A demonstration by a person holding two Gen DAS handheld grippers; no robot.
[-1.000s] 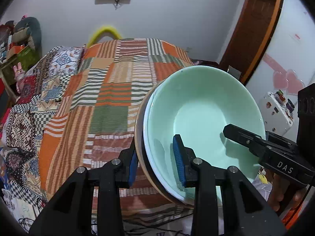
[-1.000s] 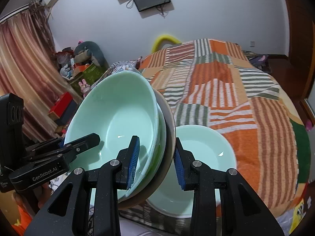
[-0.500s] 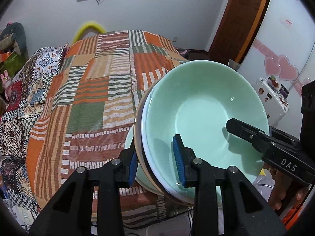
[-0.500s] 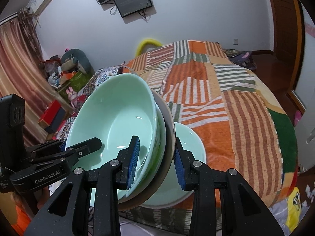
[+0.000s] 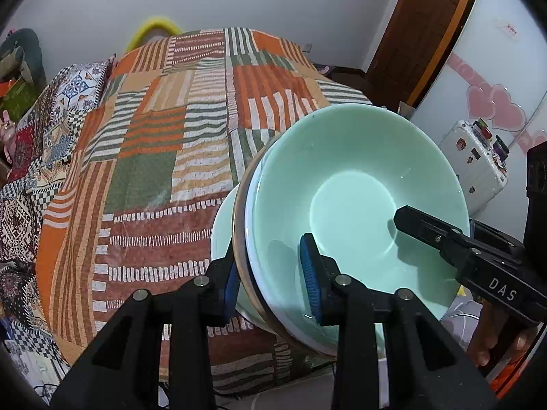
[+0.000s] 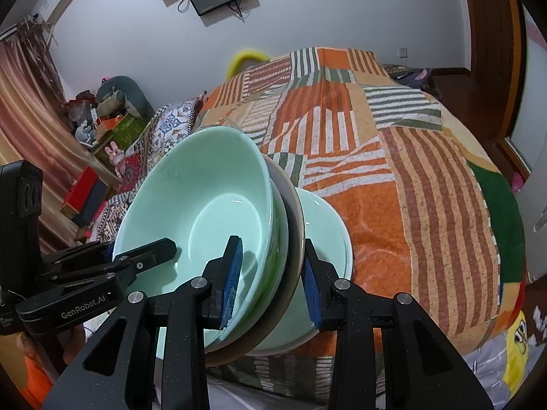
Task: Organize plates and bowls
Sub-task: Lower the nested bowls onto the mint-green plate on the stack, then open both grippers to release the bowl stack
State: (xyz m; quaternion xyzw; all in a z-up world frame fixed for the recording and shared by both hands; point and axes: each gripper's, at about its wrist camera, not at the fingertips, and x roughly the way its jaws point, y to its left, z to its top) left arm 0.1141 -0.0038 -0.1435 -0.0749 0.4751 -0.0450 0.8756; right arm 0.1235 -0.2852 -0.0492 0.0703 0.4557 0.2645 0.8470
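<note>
Bowl stack [image 5: 359, 205] w/ tan plate beneath, clamped by left gripper [image 5: 271, 283] at 7 o'clock & right gripper [image 6: 271, 280] opposite, hangs tilted over bed bowl [image 6: 328, 225], prob. for nesting.

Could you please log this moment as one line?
left gripper: shut on stack | right gripper: shut on stack | bowl on bed, under stack

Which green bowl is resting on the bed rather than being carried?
The lower green bowl, sitting on the quilt behind the held stack; both grippers clamp only the stack.
</note>
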